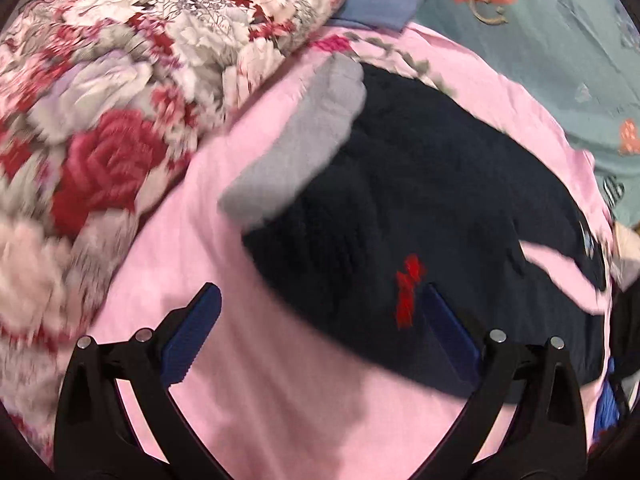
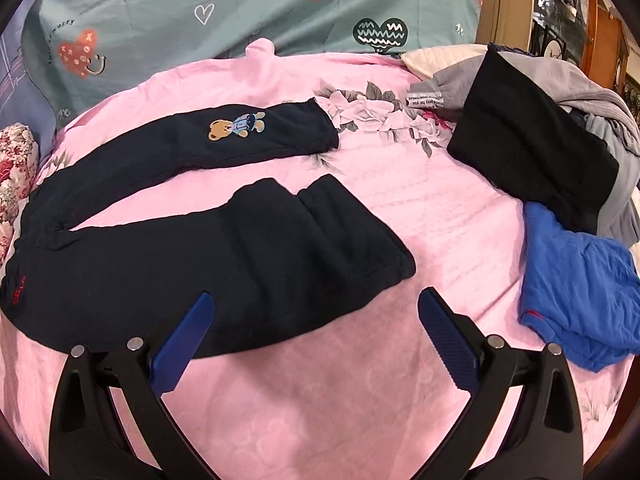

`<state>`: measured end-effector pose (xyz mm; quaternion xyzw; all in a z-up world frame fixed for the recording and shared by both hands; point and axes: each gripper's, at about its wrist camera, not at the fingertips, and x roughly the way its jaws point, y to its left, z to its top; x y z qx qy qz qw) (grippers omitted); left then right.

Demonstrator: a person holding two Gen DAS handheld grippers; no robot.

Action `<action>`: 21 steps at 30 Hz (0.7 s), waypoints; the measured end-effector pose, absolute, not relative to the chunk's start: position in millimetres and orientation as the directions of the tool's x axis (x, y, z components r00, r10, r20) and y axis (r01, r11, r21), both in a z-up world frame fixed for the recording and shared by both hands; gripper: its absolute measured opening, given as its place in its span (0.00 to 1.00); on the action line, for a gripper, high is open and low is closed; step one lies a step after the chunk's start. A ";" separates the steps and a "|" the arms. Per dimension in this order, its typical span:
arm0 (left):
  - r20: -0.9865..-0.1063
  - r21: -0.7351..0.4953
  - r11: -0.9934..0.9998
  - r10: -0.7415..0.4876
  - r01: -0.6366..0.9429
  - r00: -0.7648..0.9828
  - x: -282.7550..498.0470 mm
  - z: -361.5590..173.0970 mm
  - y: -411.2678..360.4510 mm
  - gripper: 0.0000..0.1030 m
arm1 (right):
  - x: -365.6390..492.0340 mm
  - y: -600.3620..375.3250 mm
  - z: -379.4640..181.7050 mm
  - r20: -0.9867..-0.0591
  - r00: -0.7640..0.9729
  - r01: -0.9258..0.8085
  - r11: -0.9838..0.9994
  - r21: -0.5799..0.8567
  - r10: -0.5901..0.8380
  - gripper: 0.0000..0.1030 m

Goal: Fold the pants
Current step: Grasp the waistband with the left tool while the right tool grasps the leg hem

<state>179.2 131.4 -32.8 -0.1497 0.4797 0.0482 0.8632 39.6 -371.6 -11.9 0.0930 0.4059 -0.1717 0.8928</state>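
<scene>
Dark navy pants (image 2: 248, 248) lie spread flat on the pink sheet (image 2: 320, 392), legs apart and pointing right. The far leg has a teddy bear patch (image 2: 236, 128). A red embroidered mark (image 1: 408, 292) is near the waist, whose grey lining (image 1: 304, 140) is turned out. My left gripper (image 1: 320, 308) is open and empty, just above the waist end of the pants (image 1: 420, 184). My right gripper (image 2: 316, 320) is open and empty, over the near leg's lower edge.
A red and white floral quilt (image 1: 100, 100) lies left of the waist. A teal heart-print cover (image 2: 240, 12) lies behind. A pile of black (image 2: 532, 148), grey and blue (image 2: 580, 292) clothes sits on the right. Pink sheet shows in front of the pants.
</scene>
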 end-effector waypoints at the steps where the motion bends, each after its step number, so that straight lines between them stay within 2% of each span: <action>1: -0.849 -0.209 0.947 -0.052 -0.243 0.525 187.0 -35.1 133.6 0.98 | 41.3 -374.6 -11.7 -0.756 0.609 0.389 0.921 0.021 -0.240 0.99; 3: -0.865 -0.232 0.934 -0.069 -0.273 0.497 204.6 -43.7 139.1 0.97 | 41.5 -379.8 -11.7 -0.751 0.609 0.404 0.915 0.016 -0.256 0.99; 6: -0.878 -0.250 0.908 -0.067 -0.335 0.474 215.8 -52.0 146.2 0.77 | 40.1 -388.8 -12.8 -0.752 0.607 0.422 0.906 0.030 -0.258 0.99; 7: -0.869 -0.243 0.907 -0.046 -0.344 0.492 215.4 -48.6 145.8 0.60 | 39.0 -390.7 -12.8 -0.753 0.609 0.421 0.906 0.040 -0.250 0.99; 10: -0.871 -0.217 0.928 -0.043 -0.305 0.489 215.4 -48.9 138.4 0.33 | 35.0 -397.2 -12.1 -0.756 0.608 0.421 0.906 0.046 -0.244 0.99; 13: -0.866 -0.168 0.947 -0.011 -0.272 0.500 212.9 -47.9 131.7 0.28 | 35.2 -412.2 -17.8 -0.775 0.572 0.459 0.888 0.030 -0.270 0.99; 14: -0.864 -0.167 0.950 -0.011 -0.265 0.504 212.2 -48.0 129.4 0.28 | 38.1 -420.2 -20.7 -0.781 0.577 0.450 0.891 0.060 -0.239 0.99; 16: -0.865 -0.180 0.949 -0.028 -0.259 0.501 212.0 -52.6 130.6 0.35 | 44.6 -427.5 -23.1 -0.788 0.579 0.439 0.895 0.085 -0.209 0.99; 21: -0.865 -0.233 0.932 -0.068 -0.277 0.498 213.3 -61.7 136.9 0.36 | 64.3 -463.0 -27.9 -0.779 0.591 0.493 0.859 0.140 -0.212 0.97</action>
